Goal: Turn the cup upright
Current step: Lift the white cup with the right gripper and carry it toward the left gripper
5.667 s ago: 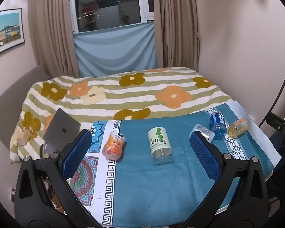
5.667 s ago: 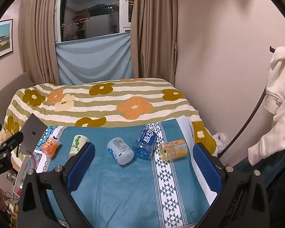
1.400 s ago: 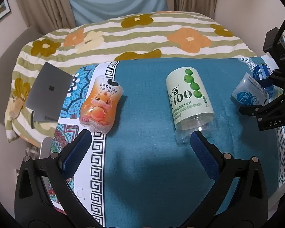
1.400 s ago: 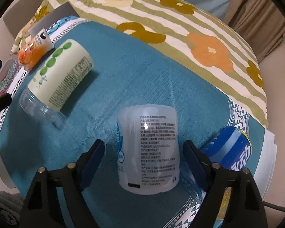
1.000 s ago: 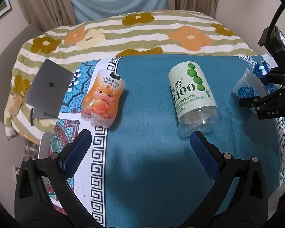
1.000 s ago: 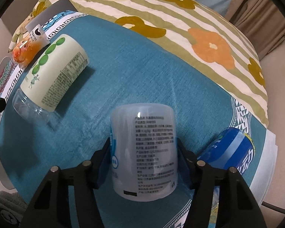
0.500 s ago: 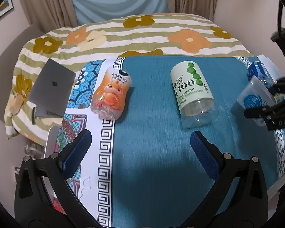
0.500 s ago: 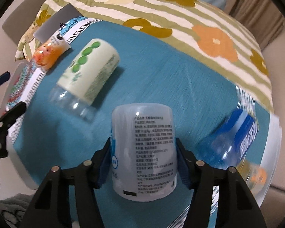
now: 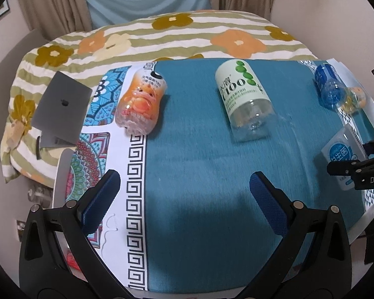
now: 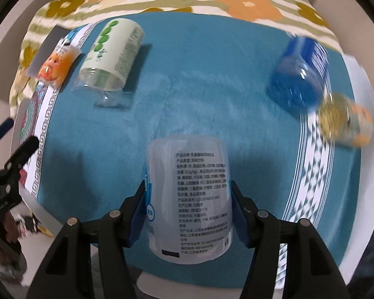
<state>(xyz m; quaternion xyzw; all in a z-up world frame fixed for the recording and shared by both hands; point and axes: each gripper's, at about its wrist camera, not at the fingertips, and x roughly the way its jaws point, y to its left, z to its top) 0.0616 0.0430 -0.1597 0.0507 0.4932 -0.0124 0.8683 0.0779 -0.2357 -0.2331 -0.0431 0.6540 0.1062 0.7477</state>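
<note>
My right gripper (image 10: 188, 206) is shut on a white translucent cup (image 10: 188, 199) with printed text, held above the blue cloth (image 10: 212, 79). The same cup (image 9: 341, 154) shows at the right edge of the left wrist view, clamped in the right gripper. My left gripper (image 9: 184, 199) is open and empty over the near part of the cloth (image 9: 199, 174). A green-and-white cup (image 9: 244, 94), an orange cup (image 9: 142, 102), a blue cup (image 9: 329, 87) and a yellow cup (image 9: 354, 99) lie on their sides.
The cloth covers a table standing against a bed with a flowered striped blanket (image 9: 162, 37). A grey laptop (image 9: 59, 107) lies on the blanket at left. The table's near edge (image 10: 311, 281) is just under the held cup.
My right gripper closed on the white cup, lifted it off the cloth and carried it toward the near edge. The left gripper drew back a little and stays open.
</note>
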